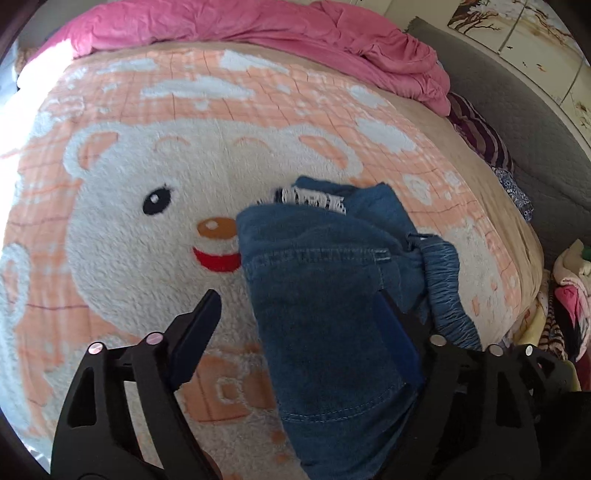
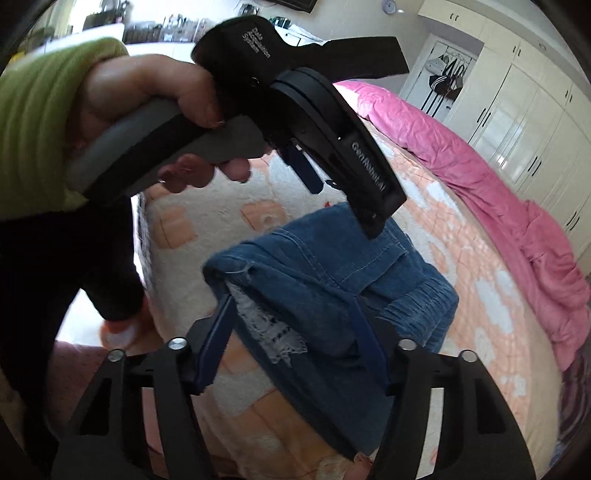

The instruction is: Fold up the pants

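Blue denim pants (image 1: 317, 266) lie folded into a short bundle on the bear-print blanket (image 1: 147, 229), with white lace trim (image 1: 310, 197) showing at the far end. My left gripper (image 1: 297, 297) straddles the near end. Its right finger (image 1: 391, 317) lies against the denim, while the left finger (image 1: 203, 317) stands clear of it, so the jaws are open. In the right wrist view the pants (image 2: 332, 266) fill the gap of my right gripper (image 2: 290, 301). Both pads touch the fabric beside the lace (image 2: 269, 325). A hand (image 2: 140, 92) holds the left gripper (image 2: 343, 206) above the opposite end.
A crumpled pink duvet (image 1: 258, 26) runs along the back of the bed (image 2: 517, 229). Striped purple cloth (image 1: 480, 136) lies at the right edge, above a grey floor mat (image 1: 535, 122). A heap of clothes (image 1: 569, 295) sits beside the bed. White wardrobes (image 2: 524, 122) line the wall.
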A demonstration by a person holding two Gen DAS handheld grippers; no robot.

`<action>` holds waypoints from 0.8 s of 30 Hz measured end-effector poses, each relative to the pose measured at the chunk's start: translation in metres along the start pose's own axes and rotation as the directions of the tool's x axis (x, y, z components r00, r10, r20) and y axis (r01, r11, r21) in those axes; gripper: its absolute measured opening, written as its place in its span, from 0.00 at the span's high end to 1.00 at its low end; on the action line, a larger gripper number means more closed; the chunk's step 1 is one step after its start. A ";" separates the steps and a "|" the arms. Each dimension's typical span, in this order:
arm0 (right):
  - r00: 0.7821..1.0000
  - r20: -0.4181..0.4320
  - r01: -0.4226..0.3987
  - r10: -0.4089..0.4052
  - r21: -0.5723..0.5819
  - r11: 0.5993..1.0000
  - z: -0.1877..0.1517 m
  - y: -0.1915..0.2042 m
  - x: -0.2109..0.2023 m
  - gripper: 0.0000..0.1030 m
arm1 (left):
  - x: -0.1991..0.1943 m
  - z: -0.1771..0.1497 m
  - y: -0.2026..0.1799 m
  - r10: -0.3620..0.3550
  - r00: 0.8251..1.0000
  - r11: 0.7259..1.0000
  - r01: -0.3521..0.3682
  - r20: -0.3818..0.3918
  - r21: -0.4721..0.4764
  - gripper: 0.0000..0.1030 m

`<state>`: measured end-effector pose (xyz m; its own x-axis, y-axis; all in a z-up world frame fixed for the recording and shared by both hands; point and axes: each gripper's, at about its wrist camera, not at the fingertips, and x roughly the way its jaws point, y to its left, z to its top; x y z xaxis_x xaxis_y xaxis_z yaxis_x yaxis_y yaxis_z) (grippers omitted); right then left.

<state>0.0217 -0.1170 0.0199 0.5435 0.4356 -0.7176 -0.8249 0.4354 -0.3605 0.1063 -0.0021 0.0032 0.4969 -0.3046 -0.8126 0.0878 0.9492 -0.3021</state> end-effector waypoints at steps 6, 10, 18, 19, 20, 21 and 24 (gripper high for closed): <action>0.996 -0.031 -0.081 0.081 -0.003 0.997 0.001 0.000 0.005 0.89 | 0.018 0.001 0.004 0.030 0.999 0.999 -0.031 -0.033 -0.009 0.40; 0.987 -0.044 -0.151 0.152 0.012 0.988 -0.009 -0.003 -0.006 0.90 | 0.018 0.001 0.006 0.024 0.999 1.000 -0.024 -0.025 -0.013 0.40; 0.969 -0.113 -0.210 0.219 0.089 0.974 -0.013 -0.002 0.007 0.80 | 0.011 -0.002 -0.007 0.062 0.998 0.997 -0.062 0.016 0.043 0.39; 0.969 -0.103 -0.216 0.226 0.096 0.972 -0.012 -0.004 0.004 0.77 | 0.009 -0.003 -0.008 0.063 0.998 0.997 -0.064 0.018 0.049 0.37; 0.968 -0.085 -0.224 0.234 0.109 0.968 -0.011 -0.007 0.000 0.75 | 0.008 -0.004 -0.008 0.066 0.998 0.996 -0.067 0.021 0.050 0.33; 0.966 -0.062 -0.239 0.249 0.134 0.962 -0.012 -0.012 -0.008 0.74 | 0.007 -0.004 -0.008 0.069 0.997 0.996 -0.070 0.024 0.052 0.32; 0.952 0.041 -0.303 0.302 0.215 0.928 -0.009 -0.034 -0.024 0.65 | 0.002 -0.005 -0.010 0.054 0.998 0.997 -0.056 0.034 0.052 0.31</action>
<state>0.0357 -0.1496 0.0438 0.2750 0.5785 -0.7679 -0.8972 0.4415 0.0112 0.1017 -0.0124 0.0021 0.5301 -0.2500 -0.8102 0.1046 0.9675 -0.2301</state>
